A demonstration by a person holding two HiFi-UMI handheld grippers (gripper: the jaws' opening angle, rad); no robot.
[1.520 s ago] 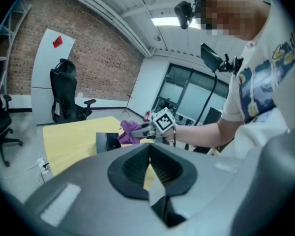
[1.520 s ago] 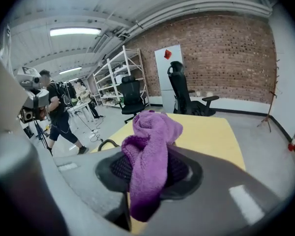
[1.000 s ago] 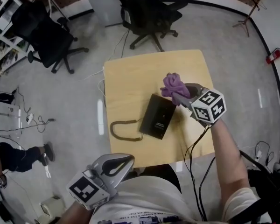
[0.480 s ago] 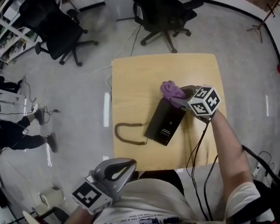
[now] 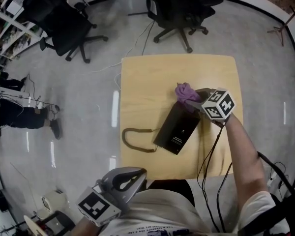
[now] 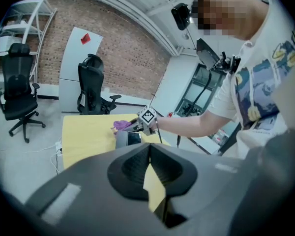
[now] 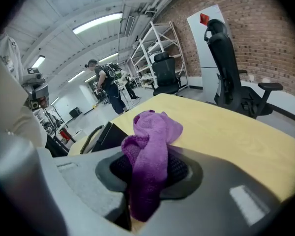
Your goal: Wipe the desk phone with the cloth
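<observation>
A black desk phone (image 5: 178, 128) lies slantwise on the small yellow-wood table (image 5: 142, 82), its coiled cord (image 5: 135, 140) looping off to the left. My right gripper (image 5: 192, 102) is shut on a bunched purple cloth (image 5: 186, 94), which rests at the phone's upper right corner. In the right gripper view the purple cloth (image 7: 150, 156) is pinched between the jaws, with the phone (image 7: 108, 134) just to its left. My left gripper (image 5: 125, 177) hangs off the table's near edge by my body, jaws closed with nothing between them. The left gripper view shows the phone (image 6: 128, 138) far ahead.
Black office chairs (image 5: 179, 6) stand beyond the table and another chair (image 5: 56, 16) at the upper left. White shelving lines the left wall. A person (image 5: 14, 114) stands on the floor at the far left. Cables trail over the floor beside the table.
My right gripper and the cloth have come down onto the phone's upper right corner. The phone now lies more slantwise than a second ago. The head view has shifted.
</observation>
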